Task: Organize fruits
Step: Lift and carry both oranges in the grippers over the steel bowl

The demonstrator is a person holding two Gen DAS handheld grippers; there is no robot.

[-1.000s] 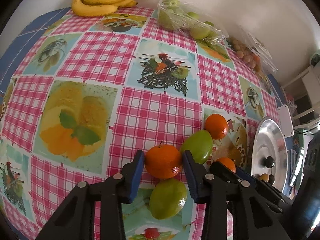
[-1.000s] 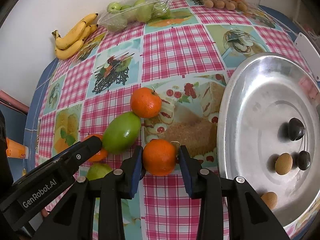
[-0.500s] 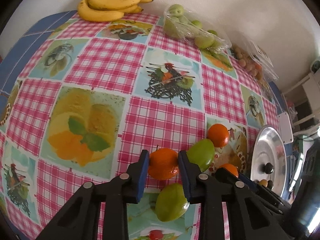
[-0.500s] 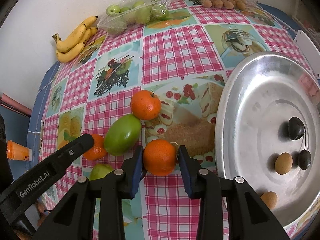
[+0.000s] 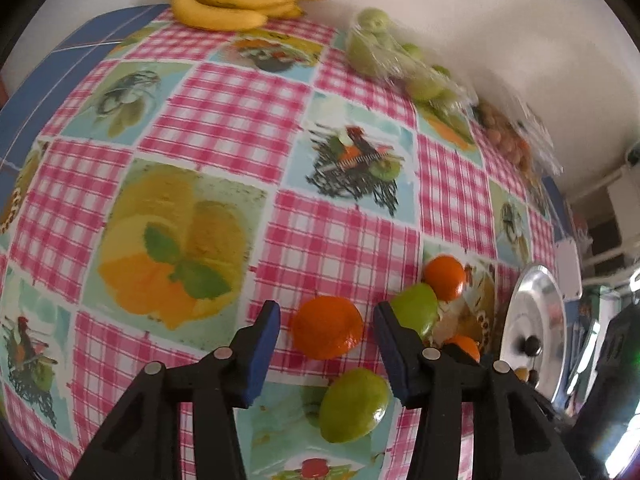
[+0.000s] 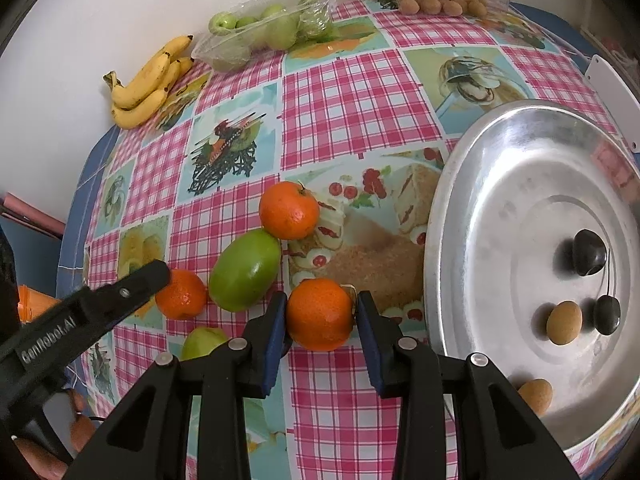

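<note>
We see only part of the lower green fruit (image 6: 202, 343); a gripper finger (image 6: 256, 344) hides the rest. The brown fruit (image 5: 508, 140) in its box look blurry.

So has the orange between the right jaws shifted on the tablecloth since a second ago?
No. The round orange sits on the same pink-check edge beside the printed cake picture, gripped by the right gripper.

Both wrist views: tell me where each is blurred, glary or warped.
Left wrist view: motion-blurred throughout, the bananas and bagged green fruit smeared; checked cloth bulges from the fisheye. Right wrist view: sharp, with the same bulge; soft glare and dull reflections on the metal tray; dark corners in both.
</note>
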